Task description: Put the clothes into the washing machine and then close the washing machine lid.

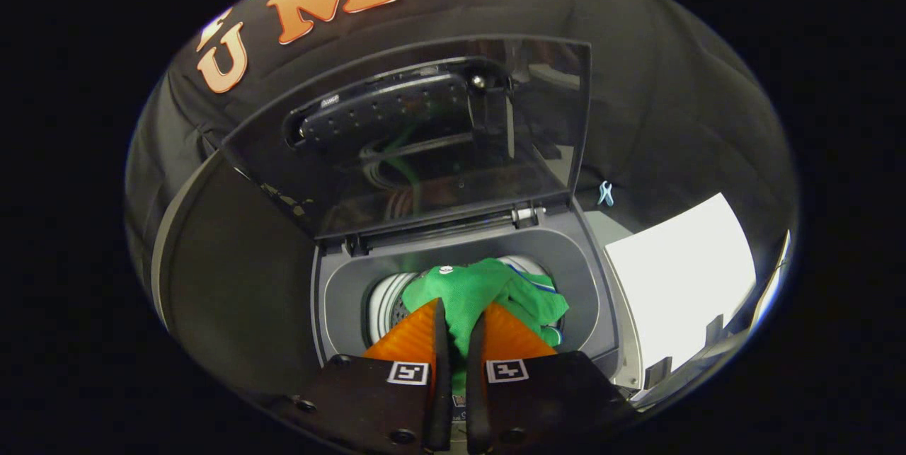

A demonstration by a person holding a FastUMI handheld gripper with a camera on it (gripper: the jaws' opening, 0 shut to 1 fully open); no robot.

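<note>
- Gripper view: the claw [459, 320] points down into the open top of the washing machine [340, 285], its two fingers drawn close with only a narrow gap between them.
- A fold of the green garment [471, 292] runs down into that gap, and both fingers appear to press on it, so the claw reads as clenched on the cloth; the contact itself is partly hidden by the fingers, so this is likely rather than certain.
- The rest of the garment bunches just ahead of the fingertips, spread over the mouth of the drum [388, 303], with a strip of white-and-blue trim at its far right side.
- The pale ribbed drum wall shows to the left of the garment, inside the grey rim of the opening.
- Beyond the garment, the dark see-through lid [425, 136] stands raised on its hinge at the back of the opening.
- Well off to the right of the claw lies a white sheet [679, 271], with a small light-blue clip [605, 193] beyond it, near the lid's right edge.
</note>
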